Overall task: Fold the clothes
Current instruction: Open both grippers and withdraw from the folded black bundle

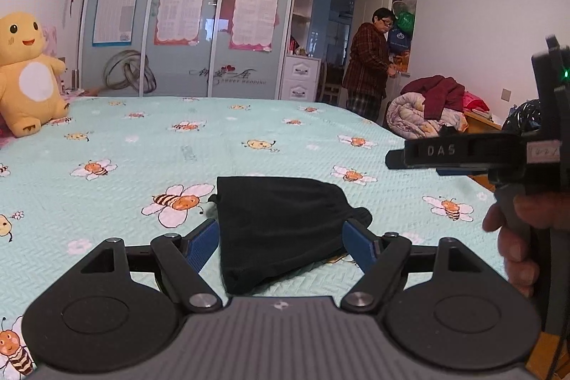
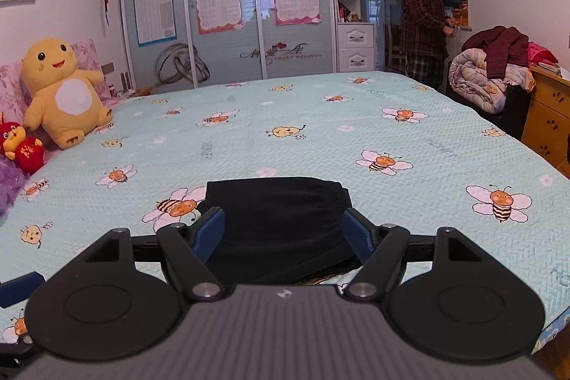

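Risk in the left wrist view lies with the folded black fabric garment (image 1: pixel 281 234), a compact bundle on the mint-green bee-print bedspread (image 1: pixel 142 145). The left gripper (image 1: pixel 281 244) hangs above it with its blue pads spread wide and nothing clasped, so a careless sweep could drag a layer and undo the fold. The right gripper (image 1: pixel 399 159), seen side-on at the frame edge in a hand (image 1: pixel 516 237), could catch the cloth too; its jaws cannot be judged here. The garment's near end disappears behind the left gripper's body.

From the right wrist view, the right gripper (image 2: pixel 281 237) is likewise released, pads apart over the same bundle (image 2: pixel 278 219). The garment's near edge is hidden, so how neat the fold is there stays uncertain. A standing person in a plaid jacket (image 2: pixel 424 20) is well apart, by the doorway.
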